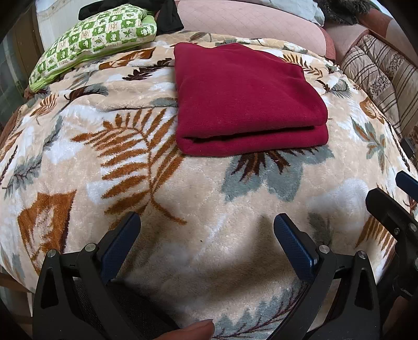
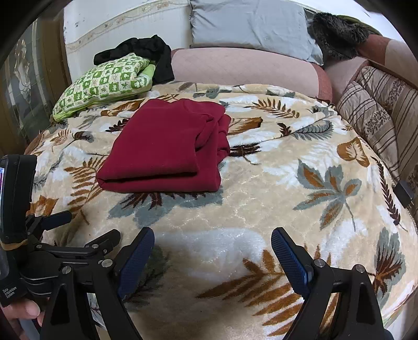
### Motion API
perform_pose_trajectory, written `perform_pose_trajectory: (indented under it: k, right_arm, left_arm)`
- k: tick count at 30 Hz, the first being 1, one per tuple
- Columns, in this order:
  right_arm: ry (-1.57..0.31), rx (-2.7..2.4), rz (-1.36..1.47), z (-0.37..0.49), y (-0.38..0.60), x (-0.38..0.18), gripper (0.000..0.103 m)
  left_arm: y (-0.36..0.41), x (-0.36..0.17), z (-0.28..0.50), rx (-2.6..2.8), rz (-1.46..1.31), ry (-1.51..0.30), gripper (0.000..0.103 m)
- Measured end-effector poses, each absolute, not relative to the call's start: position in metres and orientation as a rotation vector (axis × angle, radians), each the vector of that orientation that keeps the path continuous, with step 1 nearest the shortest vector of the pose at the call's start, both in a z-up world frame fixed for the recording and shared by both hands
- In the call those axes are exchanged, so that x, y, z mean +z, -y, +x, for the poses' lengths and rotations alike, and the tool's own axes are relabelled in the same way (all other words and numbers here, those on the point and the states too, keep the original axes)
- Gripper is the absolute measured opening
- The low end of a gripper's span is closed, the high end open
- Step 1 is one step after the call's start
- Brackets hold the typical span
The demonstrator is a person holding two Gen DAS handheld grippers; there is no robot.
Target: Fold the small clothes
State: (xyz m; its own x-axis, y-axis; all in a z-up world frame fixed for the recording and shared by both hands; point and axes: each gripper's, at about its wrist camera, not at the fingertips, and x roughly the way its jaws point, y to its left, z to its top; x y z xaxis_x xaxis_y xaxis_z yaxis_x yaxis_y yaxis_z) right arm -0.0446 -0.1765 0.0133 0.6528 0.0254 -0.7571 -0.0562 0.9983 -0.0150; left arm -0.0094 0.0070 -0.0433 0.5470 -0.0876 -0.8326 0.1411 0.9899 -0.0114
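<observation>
A dark red garment (image 1: 245, 102) lies folded into a thick rectangle on the leaf-patterned blanket (image 1: 183, 198); its folded edge faces me. In the right wrist view the same red garment (image 2: 167, 146) sits left of centre, with bunched layers along its right side. My left gripper (image 1: 206, 219) hovers over bare blanket in front of the garment, jaws wide apart and nothing between them. My right gripper (image 2: 212, 234) is also open and holds nothing, to the right of and nearer than the garment. The left gripper's body (image 2: 52, 251) shows at the lower left of the right wrist view.
A green checked pillow (image 2: 104, 81) and a black cloth (image 2: 146, 52) lie at the far left of the bed. A pink cushion (image 2: 243, 68) and a grey pillow (image 2: 250, 23) are behind. Striped cushions (image 2: 378, 109) line the right edge. A thumb (image 1: 193, 330) shows at the bottom.
</observation>
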Motion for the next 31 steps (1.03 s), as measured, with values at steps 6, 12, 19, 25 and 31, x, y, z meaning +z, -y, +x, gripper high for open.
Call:
perform_pose_trajectory:
  k: [6, 12, 19, 25, 31]
  right_arm:
    - [-0.852, 0.051, -0.039, -0.045, 0.175, 0.016, 0.09]
    - [-0.826, 0.077, -0.038, -0.048, 0.172, 0.021, 0.09]
    - [-0.806, 0.092, -0.057, -0.05, 0.168, 0.023, 0.09]
    - [-0.799, 0.093, -0.057, -0.05, 0.168, 0.024, 0.09]
    - [-0.79, 0.094, -0.061, -0.052, 0.167, 0.025, 0.09]
  left_arm:
    - [-0.006, -0.043, -0.01, -0.136, 0.065, -0.98, 0.102]
    - [-0.005, -0.043, -0.01, -0.137, 0.072, -0.976, 0.102]
    - [-0.004, -0.041, -0.011, -0.148, 0.087, -0.962, 0.102]
    - [0.0, -0.036, -0.018, -0.179, 0.103, -0.913, 0.102]
    - [0.004, -0.028, -0.025, -0.185, 0.131, -0.849, 0.102]
